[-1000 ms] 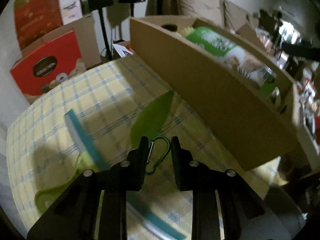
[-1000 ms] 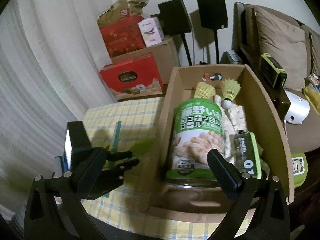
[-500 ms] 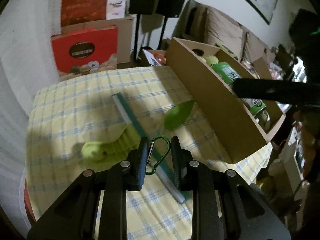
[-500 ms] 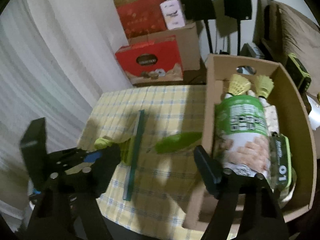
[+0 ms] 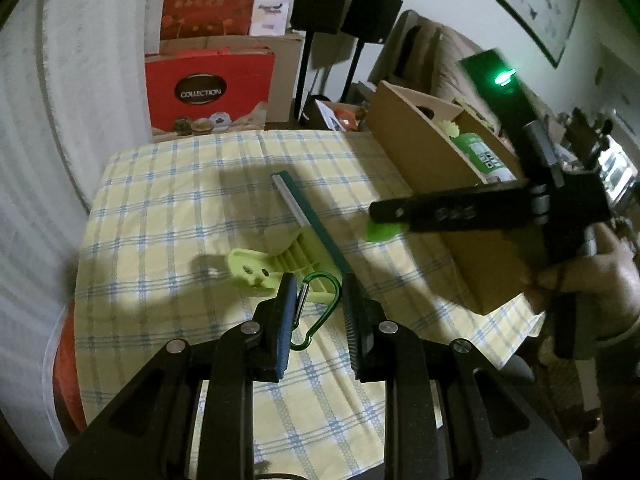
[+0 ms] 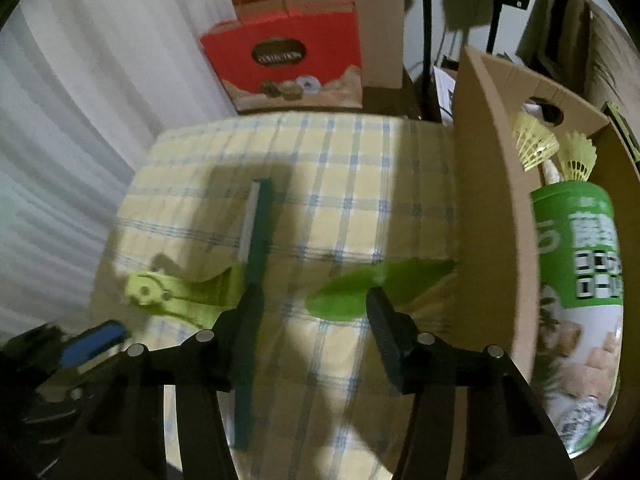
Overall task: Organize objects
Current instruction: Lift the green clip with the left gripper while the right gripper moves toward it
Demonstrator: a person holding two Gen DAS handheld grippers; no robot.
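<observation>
My left gripper (image 5: 319, 284) is shut on a green carabiner (image 5: 337, 294) and holds it above the yellow checked tablecloth (image 5: 168, 208). A green leaf-shaped piece (image 6: 400, 280) lies beside the cardboard box (image 6: 488, 200). My right gripper (image 6: 313, 294) hovers just over the leaf's left end; its jaws are closing and the pads do not touch it. A long teal bar (image 6: 256, 232) lies across a lime-green plastic piece (image 6: 176, 296). In the box lie a green can (image 6: 580, 280) and yellow shuttlecocks (image 6: 536, 140).
Red gift boxes (image 5: 208, 92) and brown cartons stand behind the table. Two speaker stands (image 5: 304, 72) rise at the back, and a white curtain (image 6: 80, 120) hangs on the left. A person's hand (image 5: 588, 276) holds the right gripper near the box's near corner.
The right gripper came down from above the box to the tablecloth by the leaf, its jaws narrowing. The left gripper drew back from the box and rolled, still gripping the carabiner.
</observation>
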